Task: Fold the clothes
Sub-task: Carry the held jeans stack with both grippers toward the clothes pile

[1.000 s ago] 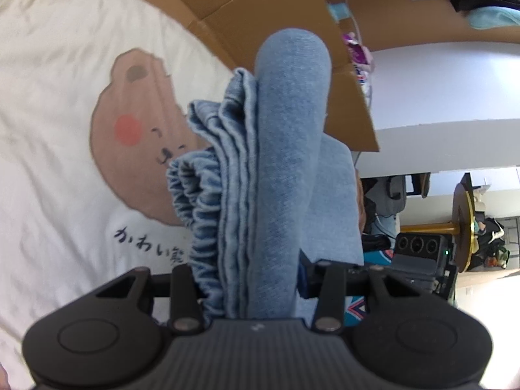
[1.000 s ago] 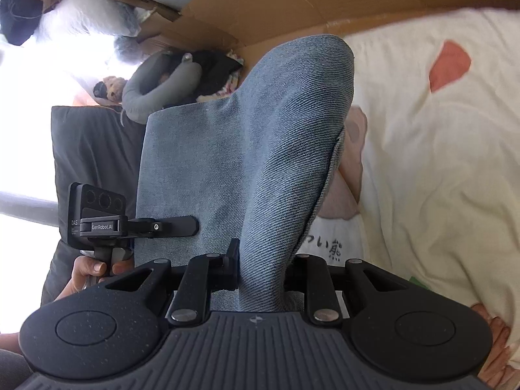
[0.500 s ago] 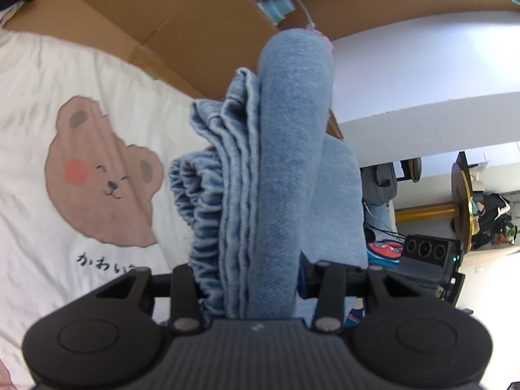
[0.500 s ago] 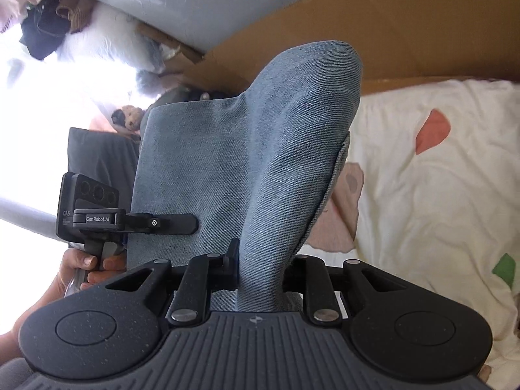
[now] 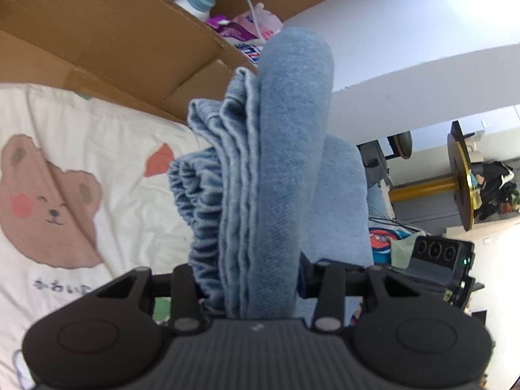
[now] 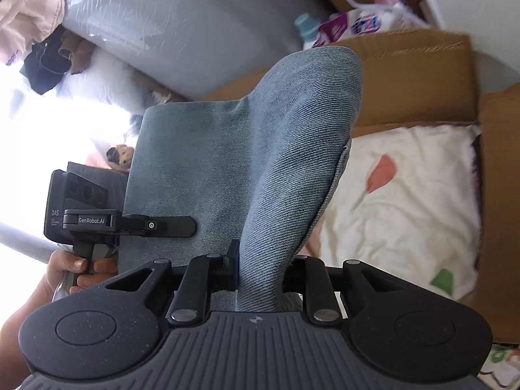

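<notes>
Lifting together, both hands carried the folded denim garment (image 5: pixel 279 169) up off the bear-print sheet (image 5: pixel 81 169), which dropped lower and further away in both views while the cardboard boxes (image 6: pixel 412 74) and far shelf clutter came into sight. The left gripper (image 5: pixel 250 279) stayed clamped on the thick stacked edge, and the right gripper (image 6: pixel 260 269) pinched the thinner fold. Hanging clear between them, the bundle looked ready for moving or one more fold.

Cream bear-print sheet (image 5: pixel 107 149) lying under brown cardboard flaps (image 5: pixel 97 42), white wall (image 5: pixel 406 32) rising behind, round gold-edged table (image 5: pixel 461 175) standing far right, strong daylight (image 6: pixel 65 123) glaring beside plastic-wrapped grey roll (image 6: pixel 182 22)
</notes>
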`<state>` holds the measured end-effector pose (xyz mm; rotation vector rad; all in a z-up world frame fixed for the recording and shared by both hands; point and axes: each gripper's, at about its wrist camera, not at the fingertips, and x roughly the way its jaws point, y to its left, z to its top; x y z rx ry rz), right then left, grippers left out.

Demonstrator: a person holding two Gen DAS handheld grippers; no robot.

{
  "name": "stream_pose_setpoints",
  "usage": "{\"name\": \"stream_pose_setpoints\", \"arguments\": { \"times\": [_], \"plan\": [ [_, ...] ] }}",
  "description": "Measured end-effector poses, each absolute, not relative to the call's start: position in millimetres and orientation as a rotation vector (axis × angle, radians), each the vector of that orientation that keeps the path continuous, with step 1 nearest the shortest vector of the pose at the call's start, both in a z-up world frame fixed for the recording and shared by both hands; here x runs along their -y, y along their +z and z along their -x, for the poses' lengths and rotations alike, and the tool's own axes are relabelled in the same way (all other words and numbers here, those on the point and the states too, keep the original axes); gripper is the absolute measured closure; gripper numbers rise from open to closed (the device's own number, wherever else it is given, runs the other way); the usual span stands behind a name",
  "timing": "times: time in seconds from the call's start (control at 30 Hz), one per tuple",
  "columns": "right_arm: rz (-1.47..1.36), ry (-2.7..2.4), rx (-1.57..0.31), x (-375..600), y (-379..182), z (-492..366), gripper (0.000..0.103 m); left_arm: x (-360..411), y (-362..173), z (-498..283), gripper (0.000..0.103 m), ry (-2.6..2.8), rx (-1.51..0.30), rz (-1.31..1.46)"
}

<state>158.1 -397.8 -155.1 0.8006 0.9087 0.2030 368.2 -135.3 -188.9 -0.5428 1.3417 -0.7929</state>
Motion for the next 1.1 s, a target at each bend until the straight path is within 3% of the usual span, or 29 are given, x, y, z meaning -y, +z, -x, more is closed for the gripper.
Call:
{"name": "stream_pose_setpoints", "arguments": {
  "times": [0.6,1.1],
  "plan": [
    [-0.809,0.038,-0.856,509,-140,-93,0.083,274,-186,-357,0.06,-0.891,-1.347,0.493],
    [-0.812,-0.11,-0.873,611,-152,-67,0.083,375,-232,-349,0.06,-0.915,-1.369,0.587]
  ]
}}
